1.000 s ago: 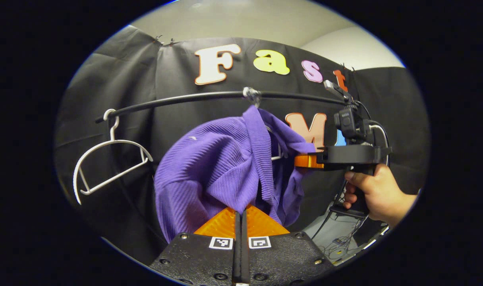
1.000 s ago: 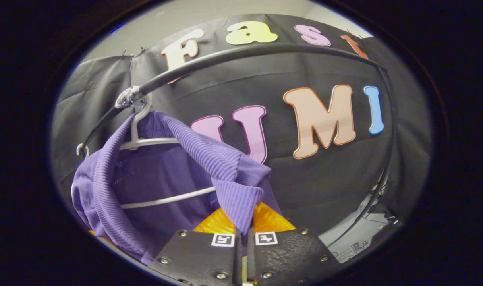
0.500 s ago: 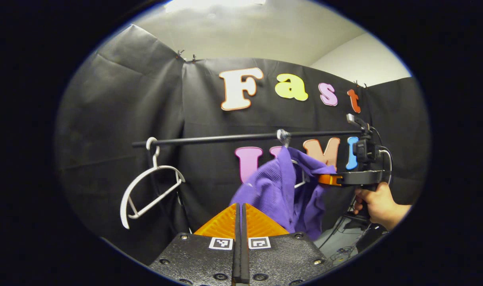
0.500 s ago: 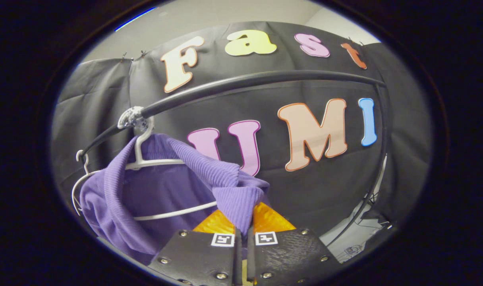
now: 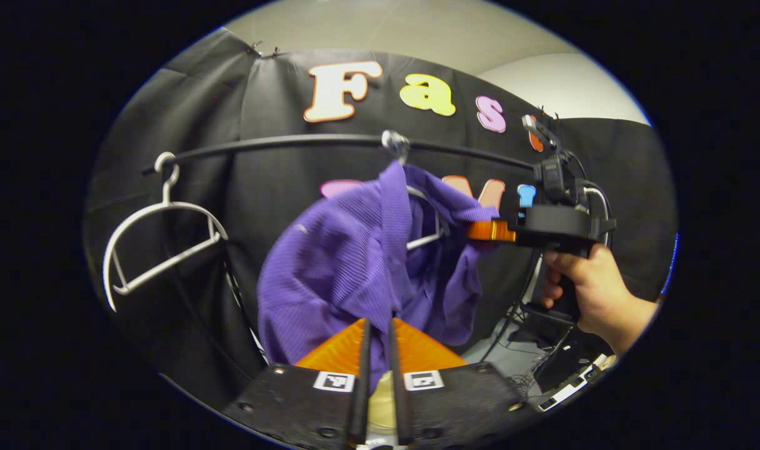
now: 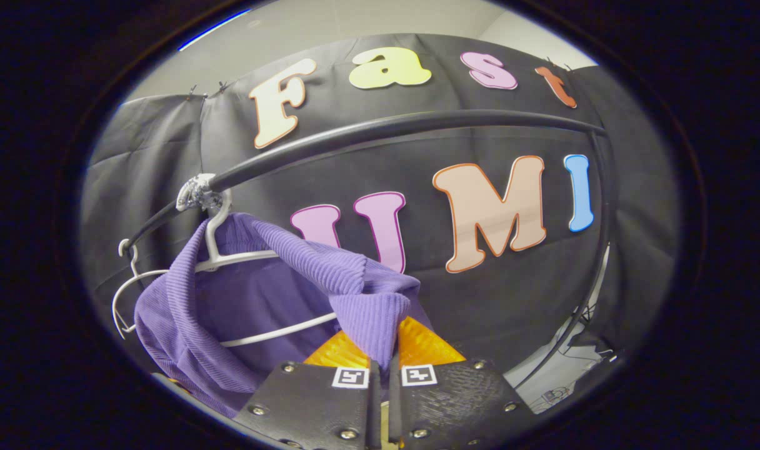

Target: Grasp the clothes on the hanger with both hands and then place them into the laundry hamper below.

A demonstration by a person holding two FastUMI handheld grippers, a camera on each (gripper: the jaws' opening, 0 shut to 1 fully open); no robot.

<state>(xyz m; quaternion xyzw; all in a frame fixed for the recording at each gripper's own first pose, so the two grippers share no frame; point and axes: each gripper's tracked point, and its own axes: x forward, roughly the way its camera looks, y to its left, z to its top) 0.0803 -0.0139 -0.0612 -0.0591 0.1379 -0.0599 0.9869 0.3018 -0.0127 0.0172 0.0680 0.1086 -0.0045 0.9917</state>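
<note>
The purple ribbed knit garment (image 5: pixel 349 262) hangs on a white plastic hanger (image 6: pixel 230 256) on the black rail (image 5: pixel 280 142), so nothing is in the hamper yet; pulling it off and dropping it remain. The right gripper (image 6: pixel 380 356) has its jaws clenched on a fold of fabric. The left gripper (image 5: pixel 378 337) has jaws slightly parted with cloth between them; grip uncertain. The left gripper view adds a person's hand (image 5: pixel 595 294) and an empty white wire hanger (image 5: pixel 161 244); the right gripper view gives the hanger hook close up.
</note>
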